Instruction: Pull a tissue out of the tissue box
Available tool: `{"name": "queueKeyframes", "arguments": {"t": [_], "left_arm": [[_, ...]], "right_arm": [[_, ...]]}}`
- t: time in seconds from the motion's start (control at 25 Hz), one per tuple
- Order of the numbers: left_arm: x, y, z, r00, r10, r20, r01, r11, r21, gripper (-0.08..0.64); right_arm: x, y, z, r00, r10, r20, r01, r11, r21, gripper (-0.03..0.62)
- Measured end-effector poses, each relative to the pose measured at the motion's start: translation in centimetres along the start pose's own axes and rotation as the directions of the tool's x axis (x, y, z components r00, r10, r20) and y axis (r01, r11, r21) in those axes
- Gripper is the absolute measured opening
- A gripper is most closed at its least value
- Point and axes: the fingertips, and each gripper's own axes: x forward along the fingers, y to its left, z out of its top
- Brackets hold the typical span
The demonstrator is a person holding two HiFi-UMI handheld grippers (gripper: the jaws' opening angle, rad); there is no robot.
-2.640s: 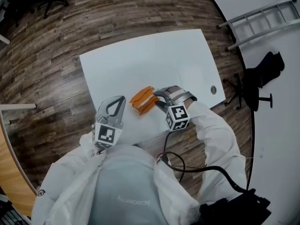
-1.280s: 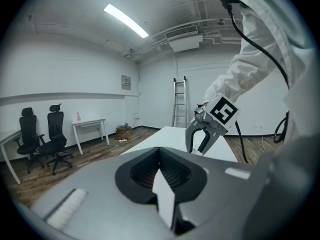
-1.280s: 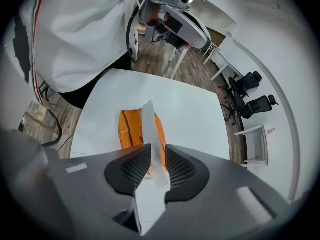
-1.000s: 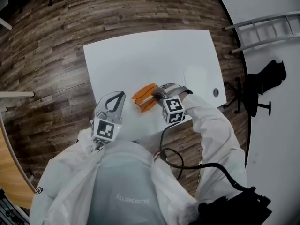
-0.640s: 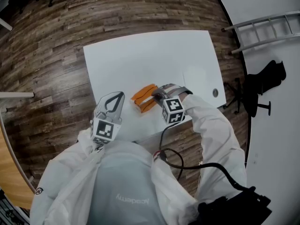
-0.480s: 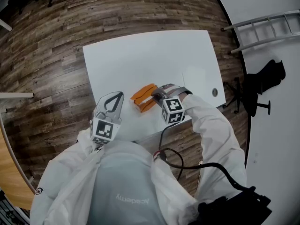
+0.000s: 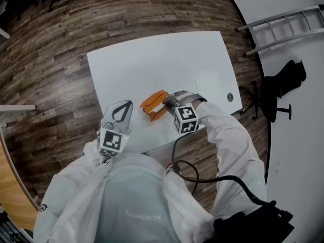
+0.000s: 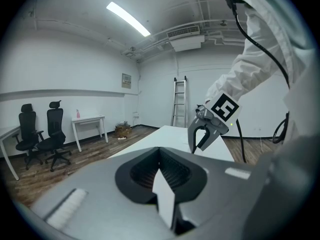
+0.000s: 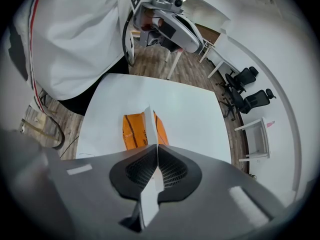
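Observation:
An orange tissue box [image 7: 153, 105] lies near the front of the white table [image 7: 152, 59]. My right gripper [image 7: 166, 104] points steeply down at the box's right end. In the right gripper view the gripper [image 9: 156, 150] is shut on a white tissue [image 9: 149, 126], which stands up from the slot of the box [image 9: 132, 134]. My left gripper [image 7: 130, 105] hovers shut over the table, left of the box and apart from it. In the left gripper view its jaws [image 8: 160, 155] hold nothing and face the right gripper [image 8: 202, 135].
A ladder [image 7: 283, 27] and a black office chair [image 7: 281, 85] stand on the floor to the right of the table. A round grommet [image 7: 230, 97] sits near the table's right edge. Two chairs [image 8: 37, 139] and a small table [image 8: 90, 126] stand further off.
Since the earliest frame my right gripper has shifted slightly left onto the box. Over the last second neither gripper has visibly moved; only the head view has drifted a little.

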Motion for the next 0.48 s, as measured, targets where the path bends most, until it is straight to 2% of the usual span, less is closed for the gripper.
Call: {"name": "queueKeyframes", "arguments": {"t": [0.48], "left_arm": [[-0.2,-0.1,-0.3,1.0,-0.013,0.001,0.013,1.0,0.011,0.0]], "right_arm": [[-1.1,-0.7,0.7,0.999,-0.036,-0.011,0.035,0.999,-0.019,0.005]]}}
